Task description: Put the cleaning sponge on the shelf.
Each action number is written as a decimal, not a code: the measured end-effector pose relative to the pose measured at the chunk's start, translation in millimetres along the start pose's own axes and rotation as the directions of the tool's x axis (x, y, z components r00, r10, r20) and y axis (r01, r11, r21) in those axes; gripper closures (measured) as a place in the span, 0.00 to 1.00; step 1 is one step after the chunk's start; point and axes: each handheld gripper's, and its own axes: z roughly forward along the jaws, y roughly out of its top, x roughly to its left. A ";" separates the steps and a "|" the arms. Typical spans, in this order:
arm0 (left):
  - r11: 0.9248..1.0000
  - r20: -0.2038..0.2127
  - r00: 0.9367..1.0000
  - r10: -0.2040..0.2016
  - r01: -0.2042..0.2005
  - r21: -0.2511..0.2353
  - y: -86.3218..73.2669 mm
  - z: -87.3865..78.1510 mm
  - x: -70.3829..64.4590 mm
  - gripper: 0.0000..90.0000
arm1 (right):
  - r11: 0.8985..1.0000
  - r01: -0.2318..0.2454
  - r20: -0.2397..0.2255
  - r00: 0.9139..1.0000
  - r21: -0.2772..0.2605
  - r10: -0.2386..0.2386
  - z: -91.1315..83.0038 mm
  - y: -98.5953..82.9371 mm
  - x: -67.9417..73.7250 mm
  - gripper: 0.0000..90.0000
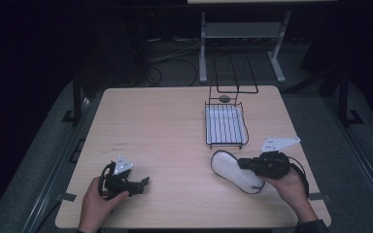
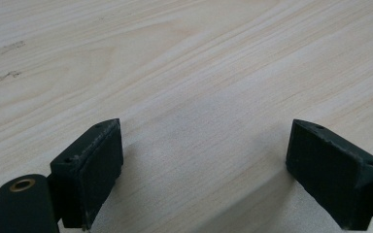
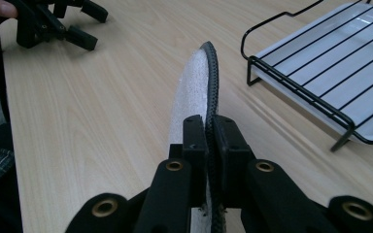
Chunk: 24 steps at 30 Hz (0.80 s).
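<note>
My right gripper (image 3: 209, 133) is clenched on the rim of a white plate with a dark edge (image 3: 194, 82), the jaws pinching it edge-on so the plate stands nearly upright in the right gripper view. From above, the plate (image 1: 233, 170) sits low over the near right part of the wooden table (image 1: 165, 126), tilted, with my right hand (image 1: 289, 184) behind it. My left gripper (image 1: 126, 183) rests near the front left of the table with its jaws spread wide and nothing between them; its own view shows bare wood grain between the pads (image 2: 92, 165).

Just beyond the plate stands the black wire dish rack (image 1: 227, 125) on its white drip tray (image 3: 349, 63), slots running away from me. I judge the step in hand to be carrying the plate to that rack. To do it well, I should keep the pinch firm, since a thin rim can pivot between flat pads, lift clear of the rack's front wire, line the plate's edge up with a gap between wires, and lower gently before letting go.
</note>
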 end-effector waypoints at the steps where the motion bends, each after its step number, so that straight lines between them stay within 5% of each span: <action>1: 1.000 0.000 1.000 -0.001 0.001 0.000 0.0 0.0 -0.1 0.14 | 1.000 -0.002 0.006 1.000 -0.004 0.002 -1.4 0.0 -0.4 0.94; 24: 1.000 0.000 1.000 0.000 0.000 0.000 0.0 0.0 0.0 0.14 | 0.996 -0.019 0.094 0.995 -0.090 0.027 -36.1 9.4 -19.4 0.94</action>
